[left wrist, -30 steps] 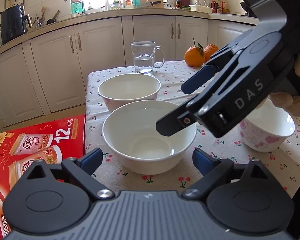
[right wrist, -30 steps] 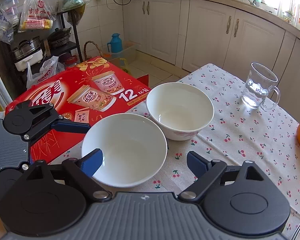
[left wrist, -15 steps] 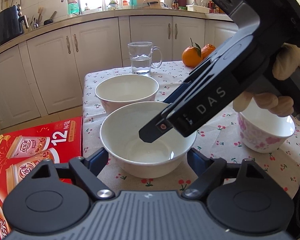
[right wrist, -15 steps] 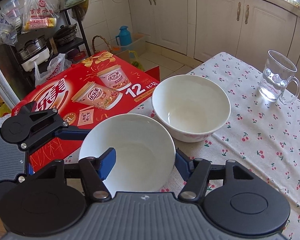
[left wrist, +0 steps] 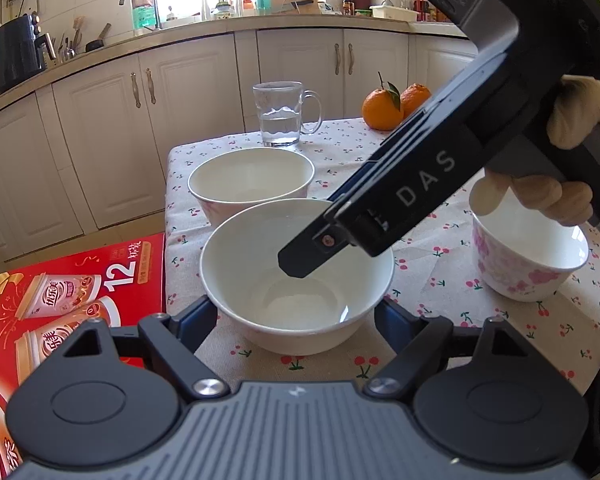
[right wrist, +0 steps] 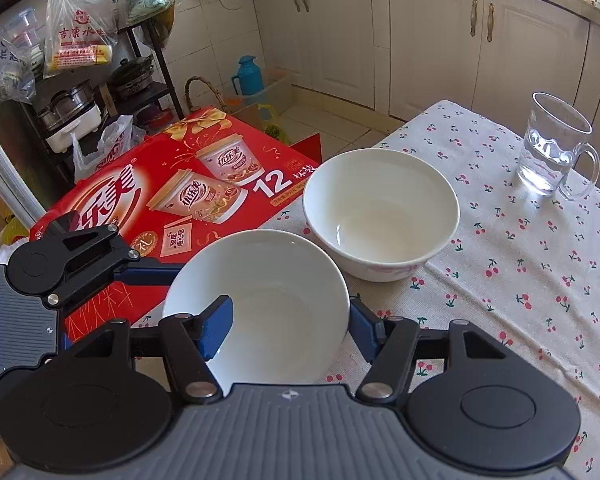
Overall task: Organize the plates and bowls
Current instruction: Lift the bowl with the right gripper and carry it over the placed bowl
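A red box [left wrist: 60,288] is seen off the table's left edge. On the table [left wrist: 440,312], at its front left corner, the near bowl [left wrist: 296,300] is clamped by the left gripper [left wrist: 292,318], whose pads are pressed against the bowl's two outer sides with the jaws about half spread. Just behind it, along the left edge, a second white bowl [left wrist: 252,176] is set upright, and the two are near each other but apart. At the far edge a glass mug [left wrist: 280,116] with some water is placed, and two oranges [left wrist: 380,108] are found to its right. The right gripper [right wrist: 290,320] is held by a hand [left wrist: 560,196] and is angled down into the near bowl: its jaws are closing, with one finger inside the bowl and the other just outside the rim, so the wall is between them but not yet pinched. Towards the right edge a small flowered bowl [left wrist: 528,264] is set.
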`<state>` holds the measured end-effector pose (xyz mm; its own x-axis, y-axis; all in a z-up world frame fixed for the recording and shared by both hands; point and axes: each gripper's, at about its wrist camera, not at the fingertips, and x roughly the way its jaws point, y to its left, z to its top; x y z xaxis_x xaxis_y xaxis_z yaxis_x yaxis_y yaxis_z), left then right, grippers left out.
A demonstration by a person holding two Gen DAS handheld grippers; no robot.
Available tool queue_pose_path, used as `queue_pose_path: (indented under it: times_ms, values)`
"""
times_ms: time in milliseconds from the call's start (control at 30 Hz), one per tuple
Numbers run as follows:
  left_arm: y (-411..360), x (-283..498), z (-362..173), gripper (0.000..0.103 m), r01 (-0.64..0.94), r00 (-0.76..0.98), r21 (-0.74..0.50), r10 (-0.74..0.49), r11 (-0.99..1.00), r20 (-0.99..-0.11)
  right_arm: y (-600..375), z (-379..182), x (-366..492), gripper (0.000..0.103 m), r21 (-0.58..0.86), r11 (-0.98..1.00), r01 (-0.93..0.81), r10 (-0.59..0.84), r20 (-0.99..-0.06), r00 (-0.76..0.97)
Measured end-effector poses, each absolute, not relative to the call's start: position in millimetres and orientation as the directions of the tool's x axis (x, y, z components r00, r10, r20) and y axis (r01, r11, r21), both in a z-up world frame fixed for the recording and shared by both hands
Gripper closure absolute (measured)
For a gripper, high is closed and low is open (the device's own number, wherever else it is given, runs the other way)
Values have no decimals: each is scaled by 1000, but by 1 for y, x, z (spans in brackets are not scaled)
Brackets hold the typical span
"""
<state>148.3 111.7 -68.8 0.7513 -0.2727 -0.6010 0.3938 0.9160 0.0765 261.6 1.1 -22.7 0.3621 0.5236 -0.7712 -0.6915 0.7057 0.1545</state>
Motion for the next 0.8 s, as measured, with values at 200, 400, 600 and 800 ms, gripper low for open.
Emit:
queue_pose_path:
  times_ms: [200, 400, 600, 800]
  values:
    - [106, 145, -66, 18, 409, 746, 87, -277, 908, -606, -4, -20, 255, 35, 161, 710, -685, 525, -770, 363]
    - [100, 134, -59, 18, 425, 742, 92, -287, 901, -606, -15, -14, 246, 35, 179, 715, -676, 534, -764, 363]
    - [91, 121, -50, 18, 438, 741, 107, -291, 892, -606, -25, -7, 233, 35, 182, 717, -673, 537, -760, 366]
    - [83, 108, -42, 18, 450, 737, 116, -295, 885, -608, -35, 0, 218, 35, 186, 715, -674, 544, -753, 369]
